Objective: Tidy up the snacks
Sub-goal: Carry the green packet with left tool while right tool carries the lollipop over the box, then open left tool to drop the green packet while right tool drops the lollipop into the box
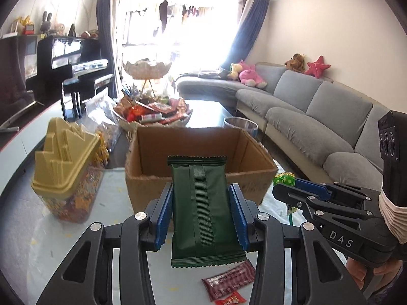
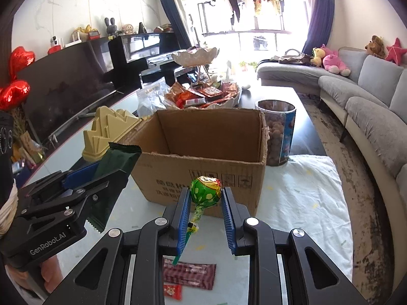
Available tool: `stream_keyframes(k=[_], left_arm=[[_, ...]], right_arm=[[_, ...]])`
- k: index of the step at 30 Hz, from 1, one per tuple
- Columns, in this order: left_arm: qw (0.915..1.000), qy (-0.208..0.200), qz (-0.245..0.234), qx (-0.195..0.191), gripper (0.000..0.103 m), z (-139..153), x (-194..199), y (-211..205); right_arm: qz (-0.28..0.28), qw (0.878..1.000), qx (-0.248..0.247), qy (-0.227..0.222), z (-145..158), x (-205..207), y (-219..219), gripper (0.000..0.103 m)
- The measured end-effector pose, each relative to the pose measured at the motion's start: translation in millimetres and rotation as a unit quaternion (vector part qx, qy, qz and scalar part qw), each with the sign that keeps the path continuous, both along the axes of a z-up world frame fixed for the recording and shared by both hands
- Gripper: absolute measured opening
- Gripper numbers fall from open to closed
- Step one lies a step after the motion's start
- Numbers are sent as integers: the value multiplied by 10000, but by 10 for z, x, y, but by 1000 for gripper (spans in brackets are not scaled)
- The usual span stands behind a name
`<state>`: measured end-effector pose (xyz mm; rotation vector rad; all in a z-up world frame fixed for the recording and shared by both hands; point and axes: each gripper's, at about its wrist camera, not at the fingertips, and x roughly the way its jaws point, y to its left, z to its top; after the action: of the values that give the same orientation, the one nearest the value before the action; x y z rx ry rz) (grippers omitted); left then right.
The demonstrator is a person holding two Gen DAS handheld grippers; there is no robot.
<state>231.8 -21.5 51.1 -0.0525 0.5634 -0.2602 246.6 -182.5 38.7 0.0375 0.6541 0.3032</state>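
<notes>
Our left tool (image 1: 201, 216) grips a green snack packet (image 1: 203, 211) and our right tool (image 2: 206, 218) a lollipop (image 2: 206, 190) — both just short of the cardboard box (image 2: 203, 152) ahead.

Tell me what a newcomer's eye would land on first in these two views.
First, the snacks held up in front of the open cardboard box: the left gripper clamps a dark green packet, and the right gripper has a green lollipop between its fingers. Next, the heaped snack bowl behind the box, and a dark red packet lying on the table below the grippers.
</notes>
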Motion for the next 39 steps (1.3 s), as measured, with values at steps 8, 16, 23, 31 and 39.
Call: stream_keyframes(k=[8, 16, 23, 31, 39], left_arm=[[9997, -205, 18, 150, 43, 273, 229, 95], [9998, -81, -65, 159, 43, 347, 603, 120], [9996, 129, -93, 246, 43, 226, 926, 104], [9989, 108, 89, 446, 56, 140, 1027, 81], [9988, 147, -145, 438, 60, 37, 771, 122]], right_arm=[[-77, 9998, -28, -167, 231, 173, 86, 26], [-119, 9997, -88, -217, 344, 463, 159, 26], [-138, 9998, -109, -92, 261, 709, 180, 26], [-391, 9987, -304, -152, 167, 822, 182, 45], [-346, 9984, -388, -232, 165, 558, 190, 48]])
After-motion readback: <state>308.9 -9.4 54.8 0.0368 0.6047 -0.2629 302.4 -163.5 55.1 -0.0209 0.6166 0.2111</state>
